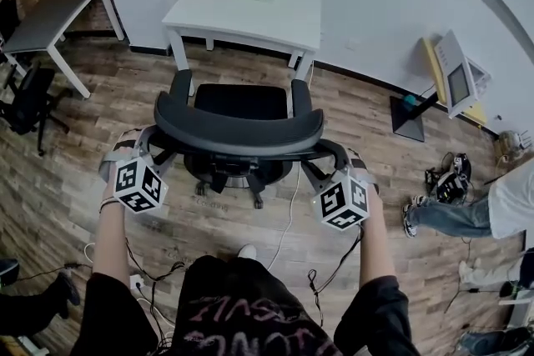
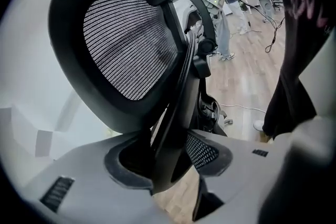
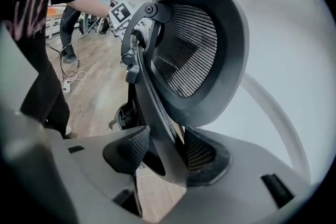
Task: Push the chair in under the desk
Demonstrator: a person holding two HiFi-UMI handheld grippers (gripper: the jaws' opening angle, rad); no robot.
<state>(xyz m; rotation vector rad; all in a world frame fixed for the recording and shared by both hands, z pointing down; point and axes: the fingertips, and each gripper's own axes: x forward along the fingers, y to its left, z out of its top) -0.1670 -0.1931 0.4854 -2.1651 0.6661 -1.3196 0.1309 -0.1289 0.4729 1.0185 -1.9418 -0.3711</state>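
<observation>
L claw [image 2: 168, 160] & R claw [image 3: 163, 152] each clamped on the chair [image 1: 238, 132] back frame, one per side. Chair stands on wood floor [image 1: 100, 96] just before white bench [image 1: 209, 8], facing it, seat not under yet.

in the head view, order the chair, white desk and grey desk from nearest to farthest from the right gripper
1. chair, its back frame gripped between the jaws of the right gripper.
2. white desk, straight ahead, past the chair.
3. grey desk, far off at the upper left.
</observation>
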